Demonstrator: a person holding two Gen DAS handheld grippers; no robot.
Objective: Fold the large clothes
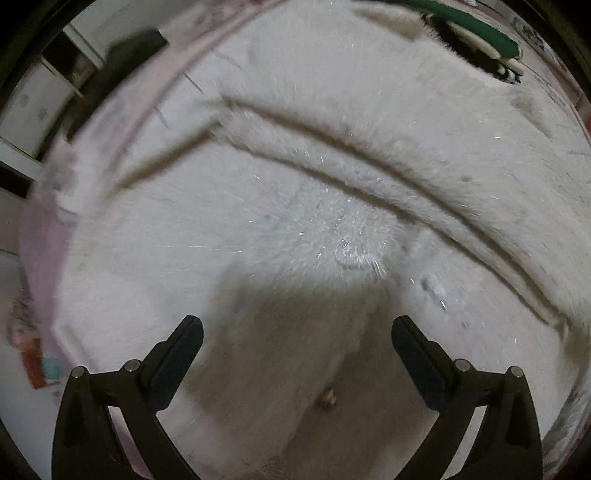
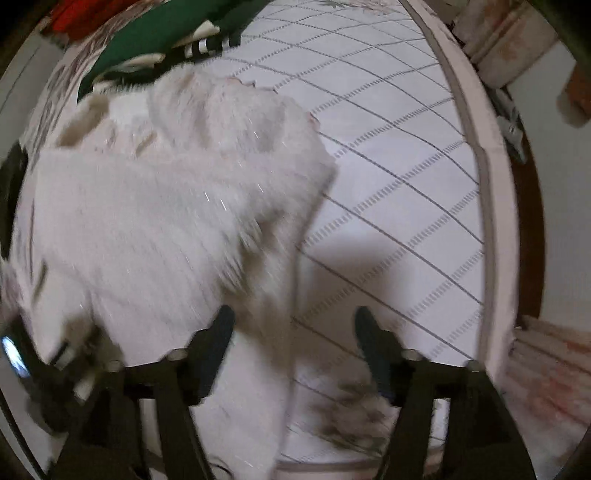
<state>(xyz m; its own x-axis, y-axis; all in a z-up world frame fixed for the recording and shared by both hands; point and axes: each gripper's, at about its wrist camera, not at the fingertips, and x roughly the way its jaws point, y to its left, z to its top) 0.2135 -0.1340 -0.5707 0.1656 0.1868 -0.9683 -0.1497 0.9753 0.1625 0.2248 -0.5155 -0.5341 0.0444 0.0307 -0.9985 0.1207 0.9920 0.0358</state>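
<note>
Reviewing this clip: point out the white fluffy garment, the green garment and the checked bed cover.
white fluffy garment (image 2: pixel 147 221), right wrist view, on its broad flat middle.
green garment (image 2: pixel 147 33), right wrist view, on the green fabric at the top left.
checked bed cover (image 2: pixel 406 147), right wrist view, on a bare patch right of the white garment.

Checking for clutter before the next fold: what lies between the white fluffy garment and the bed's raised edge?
In the right wrist view, only bare checked sheet lies between the white fluffy garment and the raised edge.

White fluffy garment (image 1: pixel 295 206) lay spread flat beneath and ahead of the left jaws, one folded edge curving ahead; it extended left of the right jaws.
</note>
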